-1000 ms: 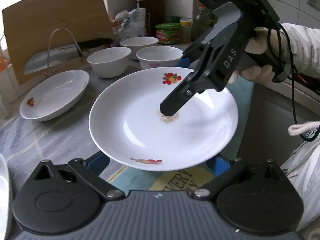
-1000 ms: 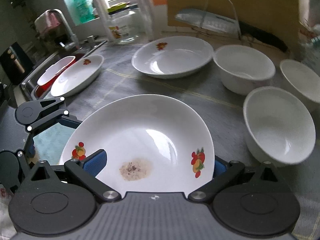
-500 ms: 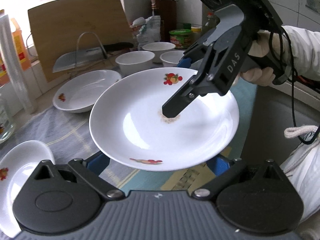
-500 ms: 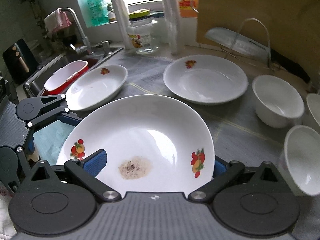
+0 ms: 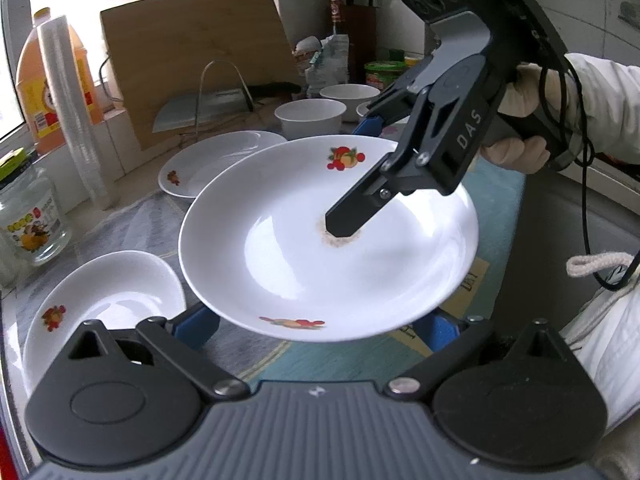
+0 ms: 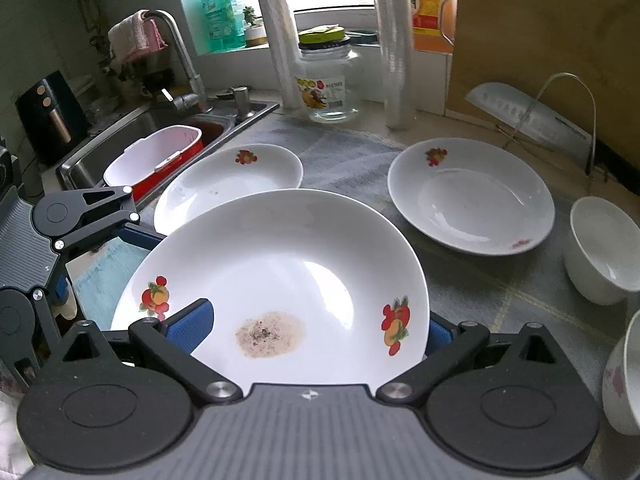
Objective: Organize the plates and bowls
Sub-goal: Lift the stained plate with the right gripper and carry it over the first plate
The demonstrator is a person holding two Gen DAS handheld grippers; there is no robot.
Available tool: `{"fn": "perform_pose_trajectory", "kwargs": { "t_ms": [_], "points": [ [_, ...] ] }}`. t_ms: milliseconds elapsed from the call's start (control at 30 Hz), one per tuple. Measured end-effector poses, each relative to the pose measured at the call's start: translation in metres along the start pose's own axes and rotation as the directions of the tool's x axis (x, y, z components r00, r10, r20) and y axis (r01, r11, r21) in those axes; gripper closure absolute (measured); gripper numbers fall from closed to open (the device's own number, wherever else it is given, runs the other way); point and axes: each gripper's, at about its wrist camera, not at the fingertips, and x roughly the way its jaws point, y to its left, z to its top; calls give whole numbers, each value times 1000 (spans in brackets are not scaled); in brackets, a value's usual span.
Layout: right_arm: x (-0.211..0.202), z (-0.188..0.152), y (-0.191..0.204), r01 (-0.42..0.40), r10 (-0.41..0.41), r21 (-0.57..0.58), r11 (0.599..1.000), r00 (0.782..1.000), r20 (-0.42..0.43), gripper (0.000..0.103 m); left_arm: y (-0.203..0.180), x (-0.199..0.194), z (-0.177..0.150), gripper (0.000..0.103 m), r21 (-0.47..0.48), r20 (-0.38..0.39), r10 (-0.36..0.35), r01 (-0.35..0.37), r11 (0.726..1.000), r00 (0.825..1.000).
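A white plate with fruit prints [image 5: 304,248] [image 6: 288,272] and a brown stain at its middle is held in the air above the counter. My right gripper [image 5: 352,184] [image 6: 312,320] is shut on its rim, one finger over the dish and one beneath. My left gripper [image 5: 316,328] [image 6: 92,232] is open with its blue pads under the plate's near edge; I cannot tell if they touch it. Two more fruit-print plates [image 6: 232,184] [image 6: 472,196] lie on the counter. White bowls [image 6: 604,248] [image 5: 310,118] stand to the right.
A sink [image 6: 160,136] with a red-and-white tub and a faucet is at the left. A glass jar [image 6: 326,80], stacked plastic cups [image 6: 394,40], an oil bottle, a wooden board [image 5: 196,56] and a cleaver on a wire stand [image 6: 528,112] line the back.
Both grippers have carried the plate leftwards toward the sink end. The plate by the sink has come into view and the bowls have slid off to the right.
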Motion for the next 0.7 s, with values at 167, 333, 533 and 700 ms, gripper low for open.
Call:
{"fn": "perform_pose_trajectory", "kwargs": {
  "t_ms": [167, 333, 533, 700],
  "points": [
    [8, 8, 9, -2, 2, -12, 1000, 1000, 1, 0, 7, -8, -5, 2, -9, 5, 12, -12, 1000, 1000],
    [16, 17, 17, -12, 12, -32, 999, 1000, 0, 0, 15, -17, -11, 2, -24, 7, 27, -27, 999, 1000],
    [31, 31, 30, -32, 32, -58, 998, 999, -2, 0, 28, -26, -16, 2, -44, 3, 54, -54, 998, 999],
    [45, 44, 40, -51, 50, -81, 995, 999, -6, 0, 42, -32, -23, 2, -57, -6, 68, -68, 996, 998]
  ]
}}
